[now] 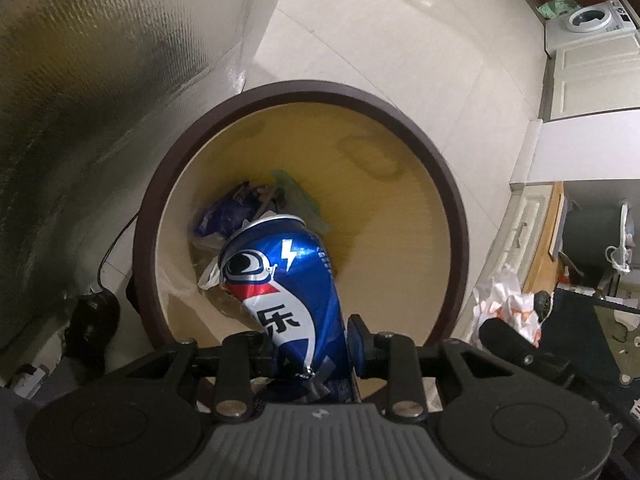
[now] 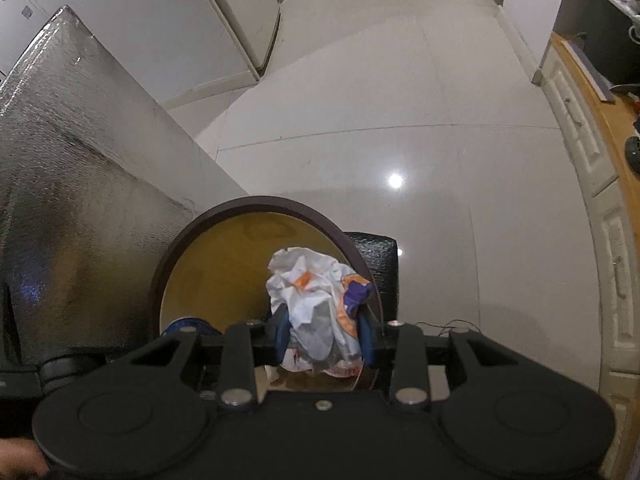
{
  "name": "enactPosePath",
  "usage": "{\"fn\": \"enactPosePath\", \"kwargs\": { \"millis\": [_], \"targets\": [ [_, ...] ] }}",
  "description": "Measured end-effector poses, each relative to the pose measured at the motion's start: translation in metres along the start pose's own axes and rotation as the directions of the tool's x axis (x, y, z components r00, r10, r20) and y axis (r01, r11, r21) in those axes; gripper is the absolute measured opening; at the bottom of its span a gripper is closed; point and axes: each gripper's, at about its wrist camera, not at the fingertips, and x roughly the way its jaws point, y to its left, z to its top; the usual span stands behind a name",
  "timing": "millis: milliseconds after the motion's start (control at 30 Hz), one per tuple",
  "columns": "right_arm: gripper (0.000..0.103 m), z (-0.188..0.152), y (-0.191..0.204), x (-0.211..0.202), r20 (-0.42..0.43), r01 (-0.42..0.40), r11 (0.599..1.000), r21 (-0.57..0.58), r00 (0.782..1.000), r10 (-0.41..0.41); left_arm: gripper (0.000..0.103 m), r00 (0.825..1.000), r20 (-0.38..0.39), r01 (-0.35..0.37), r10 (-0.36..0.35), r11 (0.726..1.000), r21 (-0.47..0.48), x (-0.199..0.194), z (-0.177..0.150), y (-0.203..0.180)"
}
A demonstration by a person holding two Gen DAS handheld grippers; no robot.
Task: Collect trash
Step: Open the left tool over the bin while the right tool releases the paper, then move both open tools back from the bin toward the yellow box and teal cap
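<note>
My left gripper (image 1: 310, 344) is shut on a crushed blue Pepsi can (image 1: 280, 276) and holds it over the mouth of a round trash bin with a dark brown rim (image 1: 440, 168) and yellow inside. Wrappers and scraps (image 1: 248, 204) lie at the bin's bottom. My right gripper (image 2: 324, 340) is shut on a crumpled white, orange and purple paper wrapper (image 2: 316, 292), held just over the bin's right rim (image 2: 352, 248). The can's end (image 2: 188, 326) shows at the lower left of the bin in the right wrist view. The wrapper also shows in the left wrist view (image 1: 508, 304).
A silver foil-covered panel (image 1: 80, 120) stands close on the bin's left. A black cushioned object (image 2: 380, 272) sits right behind the bin. A wooden-topped cabinet (image 2: 592, 152) runs along the right. A black cable and dark object (image 1: 92, 316) lie at the bin's left.
</note>
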Motion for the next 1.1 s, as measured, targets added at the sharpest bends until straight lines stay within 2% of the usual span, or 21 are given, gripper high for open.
{"fn": "enactPosePath", "kwargs": {
  "millis": [100, 167, 200, 267, 367, 567, 633, 700, 800, 933, 1100],
  "targets": [
    [0.036, 0.004, -0.001, 0.01, -0.011, -0.014, 1.0, -0.004, 1.0, 0.014, 0.033, 1.0, -0.01, -0.024, 0.024, 0.999, 0.031, 0.008, 0.001, -0.001],
    [0.037, 0.008, -0.002, 0.018, -0.021, -0.026, 1.0, -0.005, 0.999, 0.025, 0.035, 0.998, -0.011, -0.057, 0.058, 0.993, 0.099, 0.012, 0.002, -0.006],
    [0.038, 0.009, -0.001, 0.021, -0.022, -0.031, 1.0, -0.007, 0.999, 0.03, 0.037, 0.997, -0.009, -0.072, 0.073, 0.989, 0.132, 0.013, 0.002, -0.008],
    [0.039, 0.011, 0.0, 0.027, -0.023, -0.043, 0.999, -0.009, 0.999, 0.042, 0.05, 0.995, 0.004, -0.094, 0.095, 0.975, 0.203, 0.015, 0.002, -0.013],
    [0.04, 0.015, 0.001, 0.037, -0.027, -0.074, 0.997, -0.001, 0.997, 0.074, 0.051, 0.994, 0.003, -0.107, 0.11, 0.957, 0.268, 0.021, 0.004, -0.015],
    [0.044, 0.023, 0.009, 0.056, -0.045, -0.096, 0.995, -0.032, 0.994, 0.095, 0.052, 0.991, -0.001, -0.129, 0.136, 0.946, 0.296, 0.026, 0.007, -0.006],
    [0.052, 0.025, 0.012, 0.059, -0.044, -0.102, 0.994, -0.036, 0.994, 0.1, 0.052, 0.989, 0.003, -0.141, 0.147, 0.938, 0.318, 0.025, 0.007, -0.005],
    [0.07, 0.025, 0.011, 0.062, -0.037, -0.091, 0.995, -0.029, 0.995, 0.09, 0.054, 0.988, 0.008, -0.15, 0.156, 0.928, 0.341, 0.022, 0.005, -0.006],
    [0.079, 0.023, 0.009, 0.066, -0.033, -0.113, 0.994, -0.009, 0.993, 0.113, 0.059, 0.985, 0.022, -0.164, 0.168, 0.908, 0.387, 0.02, 0.003, -0.008],
    [0.083, 0.019, 0.009, 0.07, -0.05, -0.118, 0.993, -0.005, 0.992, 0.118, 0.064, 0.982, 0.049, -0.183, 0.18, 0.875, 0.448, 0.016, 0.003, -0.013],
    [0.1, 0.009, 0.009, 0.063, -0.049, -0.117, 0.993, -0.024, 0.992, 0.116, 0.072, 0.981, 0.071, -0.193, 0.182, 0.849, 0.492, 0.013, 0.004, -0.017]
  ]
}}
